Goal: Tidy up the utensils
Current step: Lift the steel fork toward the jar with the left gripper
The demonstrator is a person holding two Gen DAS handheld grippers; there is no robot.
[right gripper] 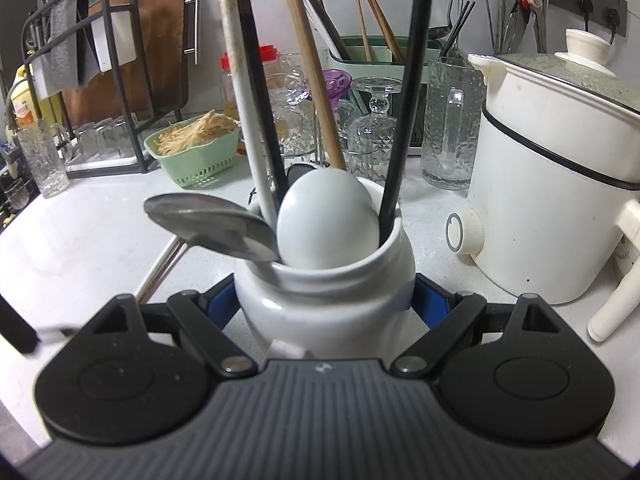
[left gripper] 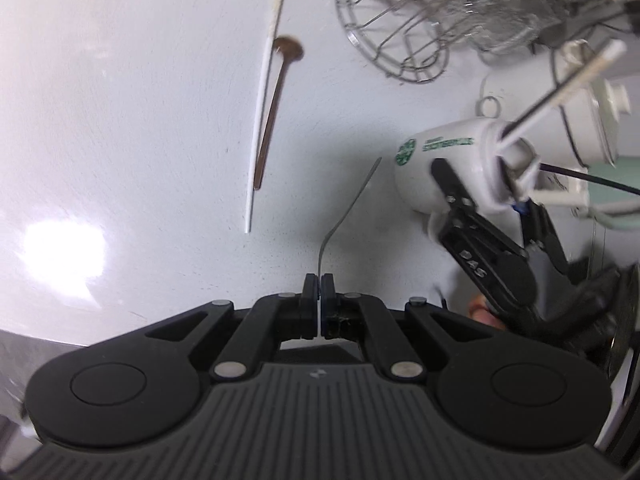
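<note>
White ceramic utensil jar (right gripper: 324, 300): clamped by right claw (right gripper: 326, 300), on white worktop (right gripper: 80, 248). Thin metal utensil (left gripper: 347, 212): pinched in left claw (left gripper: 319, 284). Loose nearby: white chopstick (left gripper: 262, 100), brown wooden spoon (left gripper: 276, 100). Beside jar: white electric pot (right gripper: 560, 184), glassware.

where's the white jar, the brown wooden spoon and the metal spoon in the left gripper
white jar (right gripper: 320, 308), right wrist view, on its front belly below the rim
brown wooden spoon (left gripper: 269, 136), left wrist view, on the middle of its handle
metal spoon (left gripper: 348, 210), left wrist view, on its thin curved handle
</note>
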